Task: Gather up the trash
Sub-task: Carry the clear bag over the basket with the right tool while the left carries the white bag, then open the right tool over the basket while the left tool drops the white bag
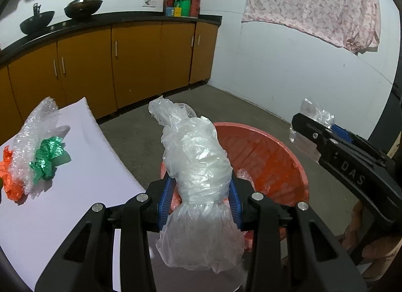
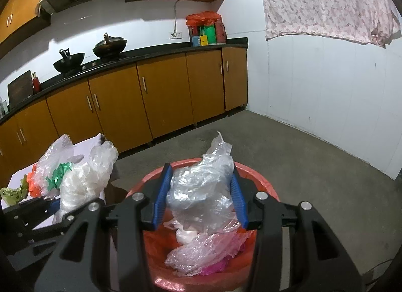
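My left gripper [image 1: 201, 201] is shut on a crumpled clear plastic bag [image 1: 198, 166], held at the near rim of the red bin [image 1: 276, 151]. My right gripper [image 2: 201, 196] is shut on a wad of clear plastic wrap [image 2: 201, 189], held above the red bin [image 2: 263, 186], which holds more clear and pink plastic [image 2: 206, 251]. On the white table [image 1: 83, 181] lie bubble wrap [image 1: 32, 131], green foil [image 1: 47, 156] and orange plastic [image 1: 10, 176]. The right gripper also shows at the right of the left wrist view [image 1: 309, 128].
Orange kitchen cabinets [image 2: 160, 96] with a black counter run along the back, bearing two woks [image 2: 108, 46] and a red-covered stack [image 2: 206, 28]. A floral cloth [image 2: 326, 3] hangs on the white tiled wall. Grey concrete floor [image 2: 289, 146] surrounds the bin.
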A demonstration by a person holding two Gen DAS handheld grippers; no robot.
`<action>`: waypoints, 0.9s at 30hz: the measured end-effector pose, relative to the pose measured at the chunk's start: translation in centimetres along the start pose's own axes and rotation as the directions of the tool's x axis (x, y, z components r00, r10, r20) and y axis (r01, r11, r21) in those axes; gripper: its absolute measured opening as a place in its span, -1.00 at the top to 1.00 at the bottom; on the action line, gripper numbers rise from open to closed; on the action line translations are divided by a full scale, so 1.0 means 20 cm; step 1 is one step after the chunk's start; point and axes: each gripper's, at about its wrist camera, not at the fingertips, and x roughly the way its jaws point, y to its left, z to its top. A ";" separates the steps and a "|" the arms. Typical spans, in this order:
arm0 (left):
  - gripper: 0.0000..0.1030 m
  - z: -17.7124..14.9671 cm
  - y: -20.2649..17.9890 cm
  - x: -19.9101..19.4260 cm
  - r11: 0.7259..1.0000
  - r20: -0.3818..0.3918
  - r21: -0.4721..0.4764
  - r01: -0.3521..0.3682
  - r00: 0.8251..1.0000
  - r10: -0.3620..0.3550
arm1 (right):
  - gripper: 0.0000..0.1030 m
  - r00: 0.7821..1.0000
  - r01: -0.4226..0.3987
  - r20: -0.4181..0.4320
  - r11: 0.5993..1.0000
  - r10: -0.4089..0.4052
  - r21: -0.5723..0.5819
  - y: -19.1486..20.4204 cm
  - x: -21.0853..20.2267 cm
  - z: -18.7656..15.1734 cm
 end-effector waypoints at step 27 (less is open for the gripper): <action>-0.15 -0.03 0.03 0.12 0.999 -0.045 -0.022 0.048 0.998 -0.049 | -0.36 1.000 0.000 0.027 0.994 -0.003 0.108 -0.17 0.06 0.09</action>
